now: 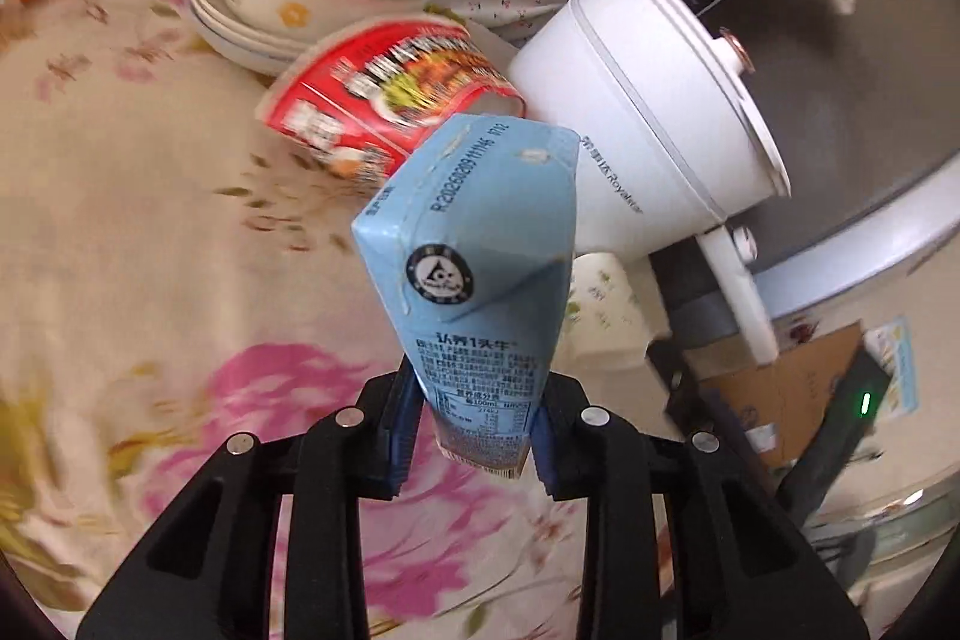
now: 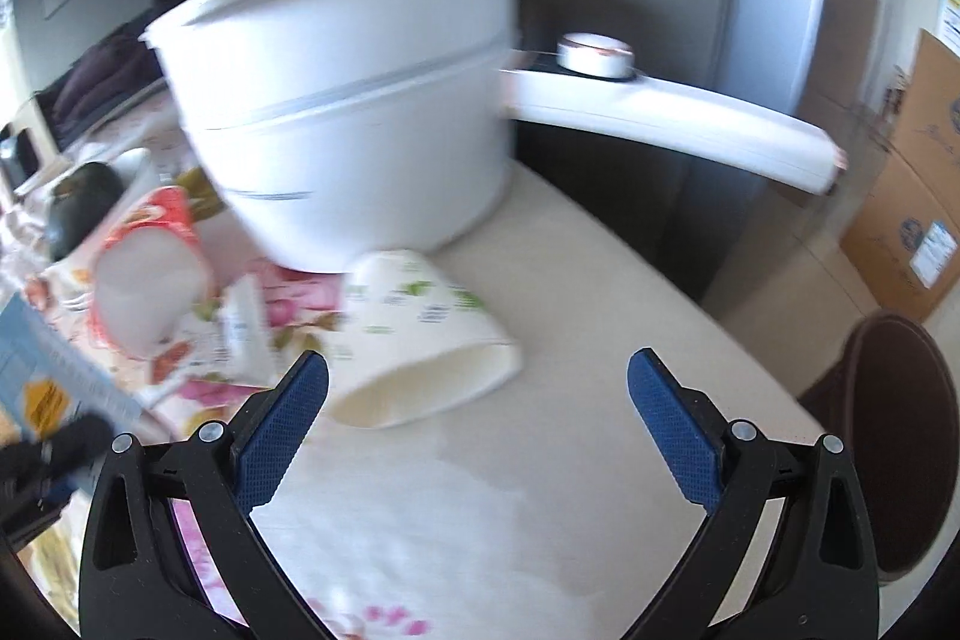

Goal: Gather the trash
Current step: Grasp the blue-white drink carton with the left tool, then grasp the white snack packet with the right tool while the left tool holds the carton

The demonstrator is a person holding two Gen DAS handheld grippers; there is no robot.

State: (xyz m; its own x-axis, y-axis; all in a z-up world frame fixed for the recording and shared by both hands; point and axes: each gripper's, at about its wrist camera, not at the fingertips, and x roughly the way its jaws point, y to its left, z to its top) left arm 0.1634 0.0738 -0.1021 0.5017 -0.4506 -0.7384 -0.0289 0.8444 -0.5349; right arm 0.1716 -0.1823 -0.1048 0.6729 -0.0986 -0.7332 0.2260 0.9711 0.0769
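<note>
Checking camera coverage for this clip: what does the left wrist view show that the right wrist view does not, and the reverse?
Only the left wrist view: the left tool shut on the blue milk carton, with its printed end in clear sight, and the stack of bowls and plates.

Only the right wrist view: the right tool, open and empty, and the brown round basket on the floor.

Both: the white electric pot, the red instant noodle cup on its side, the tipped paper cup and the floral tablecloth.
</note>
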